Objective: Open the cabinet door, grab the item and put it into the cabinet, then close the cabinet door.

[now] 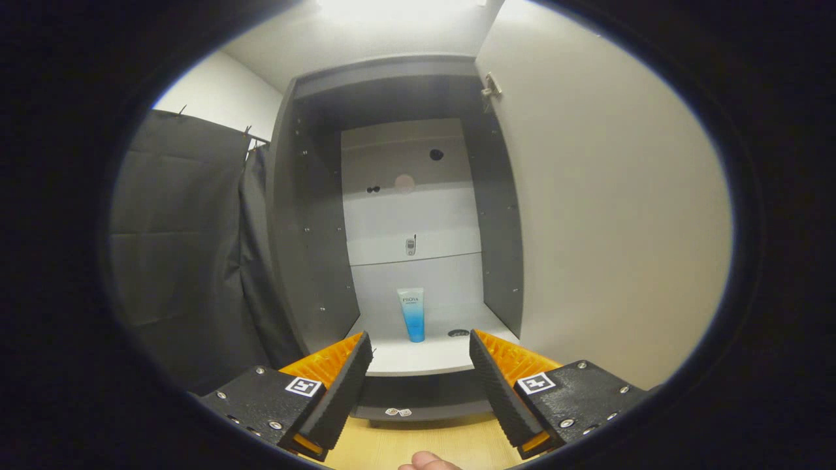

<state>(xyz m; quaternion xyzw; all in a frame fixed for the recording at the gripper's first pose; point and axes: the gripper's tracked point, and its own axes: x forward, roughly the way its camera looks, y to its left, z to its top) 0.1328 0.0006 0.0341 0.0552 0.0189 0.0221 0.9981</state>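
Observation:
A tall grey cabinet stands ahead with its door swung wide open to the right. On the cabinet's pale floor shelf a blue-and-white tube stands upright on its cap, near the back wall. My gripper is open with nothing between its fingers. It hovers in front of the cabinet's front edge, and the tube sits beyond the fingers, roughly centred between them.
A small grey fitting hangs on the cabinet's back wall above the tube. A round hole lies in the floor shelf right of the tube. Black cloth hangs left of the cabinet. A fingertip shows over the wooden floor below.

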